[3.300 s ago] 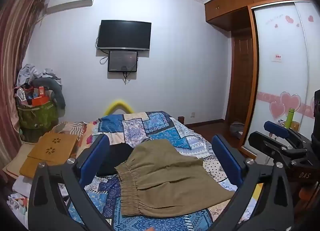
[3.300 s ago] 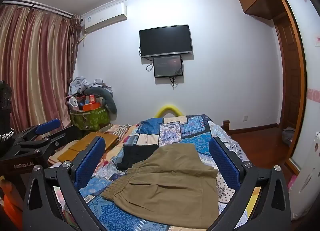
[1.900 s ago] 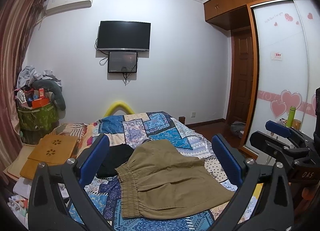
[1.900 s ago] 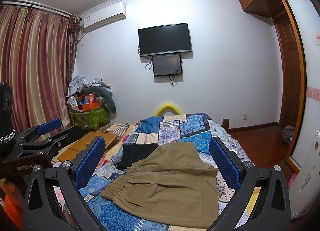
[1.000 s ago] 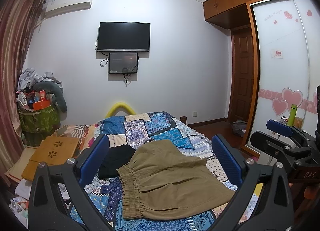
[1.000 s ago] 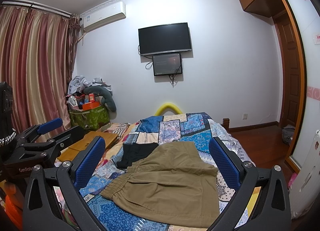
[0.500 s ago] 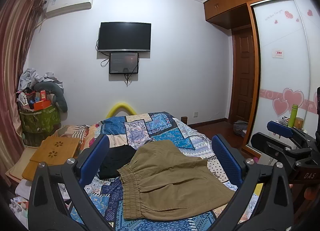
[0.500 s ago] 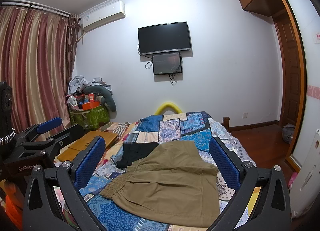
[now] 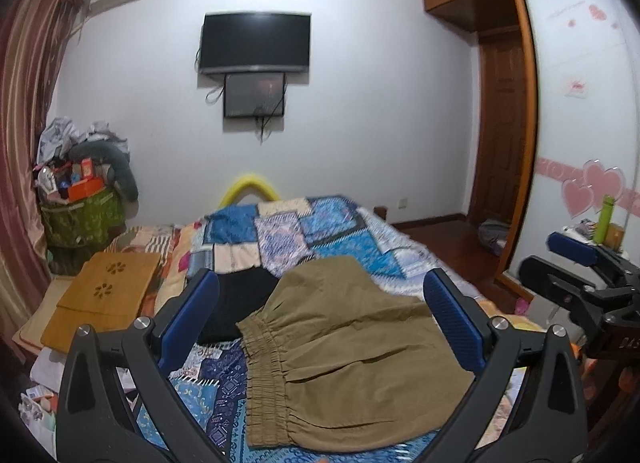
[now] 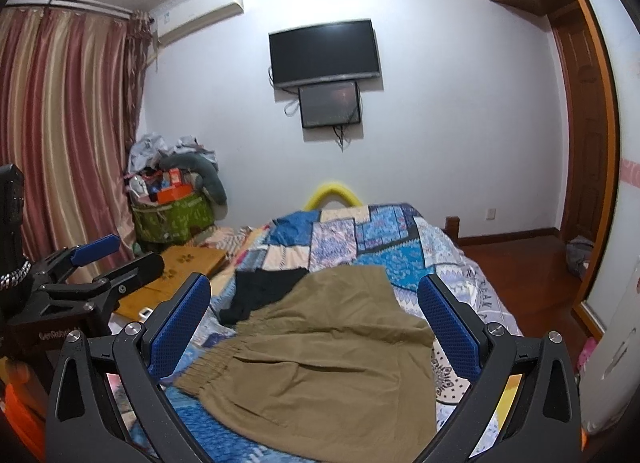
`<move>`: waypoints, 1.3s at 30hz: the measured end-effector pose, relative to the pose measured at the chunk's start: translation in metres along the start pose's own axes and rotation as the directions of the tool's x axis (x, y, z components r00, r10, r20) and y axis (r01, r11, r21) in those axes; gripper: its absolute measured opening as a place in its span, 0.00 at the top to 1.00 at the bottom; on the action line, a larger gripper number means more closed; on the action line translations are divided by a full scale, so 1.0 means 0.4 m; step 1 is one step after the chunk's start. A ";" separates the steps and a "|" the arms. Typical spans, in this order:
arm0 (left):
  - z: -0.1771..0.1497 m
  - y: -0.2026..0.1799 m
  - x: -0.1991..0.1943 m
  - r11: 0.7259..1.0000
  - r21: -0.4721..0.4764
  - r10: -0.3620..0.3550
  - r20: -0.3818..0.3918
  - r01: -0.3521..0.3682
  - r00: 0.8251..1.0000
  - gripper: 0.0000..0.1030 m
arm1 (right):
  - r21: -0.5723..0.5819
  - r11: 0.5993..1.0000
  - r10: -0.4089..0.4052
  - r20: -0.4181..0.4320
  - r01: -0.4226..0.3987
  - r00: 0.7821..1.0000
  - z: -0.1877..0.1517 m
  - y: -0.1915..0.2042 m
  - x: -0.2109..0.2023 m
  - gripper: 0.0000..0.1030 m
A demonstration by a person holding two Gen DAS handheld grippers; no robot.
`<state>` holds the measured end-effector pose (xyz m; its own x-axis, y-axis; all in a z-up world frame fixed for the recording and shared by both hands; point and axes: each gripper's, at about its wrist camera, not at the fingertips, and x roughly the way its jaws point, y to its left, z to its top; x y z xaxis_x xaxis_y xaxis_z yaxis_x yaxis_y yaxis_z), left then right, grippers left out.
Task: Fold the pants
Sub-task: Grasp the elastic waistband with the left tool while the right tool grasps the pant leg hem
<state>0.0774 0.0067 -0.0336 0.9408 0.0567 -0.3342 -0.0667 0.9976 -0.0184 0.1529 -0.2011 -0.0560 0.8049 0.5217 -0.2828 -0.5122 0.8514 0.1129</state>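
Note:
Khaki pants [image 9: 348, 347] with an elastic waistband on the left lie spread on the patchwork bedspread [image 9: 304, 231]; they also show in the right wrist view [image 10: 332, 359]. My left gripper [image 9: 324, 327] is open and empty, held above the near end of the pants. My right gripper [image 10: 316, 327] is open and empty, also above the pants. Each gripper shows at the edge of the other's view: the right one [image 9: 580, 275] and the left one [image 10: 88, 275].
A black garment [image 9: 236, 303] lies left of the pants, partly under them. A wooden lap desk [image 9: 100, 295] sits at the bed's left. A full green basket [image 9: 80, 215] stands by the curtain. A wardrobe [image 9: 580, 123] is on the right.
Both views have shifted slightly downward and nearer to the bed. The pants have not moved, and both grippers stay open.

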 end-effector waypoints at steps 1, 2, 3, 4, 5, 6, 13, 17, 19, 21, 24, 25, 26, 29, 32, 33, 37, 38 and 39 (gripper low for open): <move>-0.003 0.007 0.034 1.000 -0.003 0.013 -0.022 -0.013 1.000 0.00 | -0.001 1.000 -0.006 -0.013 0.006 1.000 -0.004 -0.007 0.016 0.00; -0.008 0.015 0.067 1.000 -0.007 0.023 -0.044 -0.023 0.999 0.00 | -0.001 1.000 -0.013 -0.028 0.013 1.000 -0.010 -0.016 0.034 0.00; -0.014 0.022 0.095 0.999 -0.010 0.031 -0.062 -0.032 0.998 0.00 | -0.001 1.000 -0.020 -0.050 0.020 0.999 -0.021 -0.031 0.061 0.00; -0.020 0.033 0.132 0.999 -0.014 0.043 -0.088 -0.044 0.995 0.00 | 0.000 1.000 -0.024 -0.063 0.024 0.998 -0.027 -0.041 0.077 0.00; -0.026 0.044 0.162 0.998 -0.016 0.052 -0.109 -0.054 0.993 0.00 | 0.003 1.000 -0.031 -0.080 0.031 0.996 -0.037 -0.054 0.095 0.00; -0.033 0.057 0.197 0.998 -0.018 0.063 -0.137 -0.066 0.989 0.00 | 0.016 0.999 -0.037 -0.109 0.039 0.993 -0.052 -0.077 0.122 0.00; -0.122 0.144 0.415 0.995 -0.027 0.082 -0.340 -0.096 0.937 0.14 | 0.096 0.994 -0.025 -0.274 0.053 0.961 -0.136 -0.180 0.233 0.00; -0.180 0.184 0.507 0.994 -0.009 0.098 -0.429 -0.113 0.898 0.15 | 0.126 0.986 -0.055 -0.360 0.107 0.932 -0.180 -0.260 0.292 0.00; -0.205 0.205 0.535 0.993 -0.020 0.096 -0.466 -0.120 0.879 0.15 | 0.132 0.984 -0.062 -0.399 0.123 0.915 -0.188 -0.294 0.323 0.00; -0.229 0.230 0.569 0.991 -0.028 0.098 -0.503 -0.130 0.859 0.15 | 0.131 0.981 -0.070 -0.436 0.140 0.897 -0.203 -0.327 0.355 0.01; -0.255 0.254 0.601 0.990 -0.012 0.109 -0.541 -0.138 0.834 0.15 | 0.104 0.982 -0.091 -0.484 0.161 0.871 -0.216 -0.363 0.397 0.06; -0.263 0.260 0.611 0.991 -0.008 0.107 -0.554 -0.133 0.826 0.15 | 0.082 0.981 -0.116 -0.480 0.177 0.870 -0.217 -0.372 0.416 0.08; -0.270 0.263 0.620 0.992 -0.009 0.098 -0.568 -0.125 0.817 0.15 | 0.081 0.982 -0.111 -0.487 0.172 0.866 -0.218 -0.383 0.427 0.12; -0.293 0.273 0.646 0.994 -0.060 0.031 -0.630 -0.089 0.776 0.15 | 0.124 0.982 -0.063 -0.505 0.144 0.861 -0.215 -0.419 0.474 0.20; -0.325 0.274 0.686 0.994 -0.090 -0.013 -0.691 -0.069 0.723 0.14 | 0.152 0.981 -0.022 -0.527 0.119 0.850 -0.217 -0.450 0.528 0.26; -0.331 0.271 0.695 0.994 -0.089 -0.014 -0.697 -0.068 0.717 0.14 | 0.157 0.981 -0.009 -0.536 0.110 0.844 -0.221 -0.455 0.545 0.27; -0.348 0.271 0.711 0.992 -0.116 -0.053 -0.702 -0.040 0.710 0.14 | 0.161 0.984 0.033 -0.578 0.074 0.816 -0.246 -0.461 0.603 0.35; -0.349 0.272 0.713 0.993 -0.117 -0.059 -0.701 -0.033 0.711 0.14 | 0.164 0.985 0.047 -0.590 0.062 0.806 -0.256 -0.459 0.617 0.40; -0.350 0.272 0.714 0.993 -0.117 -0.064 -0.699 -0.025 0.712 0.14 | 0.167 0.985 0.058 -0.597 0.053 0.800 -0.263 -0.461 0.629 0.46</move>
<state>0.2925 0.1260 -0.2629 0.4423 -0.0512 -0.8954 -0.1285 0.9845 -0.1198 0.4184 -0.2324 -0.2483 0.4352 0.4349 -0.7884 -0.4117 0.8748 0.2553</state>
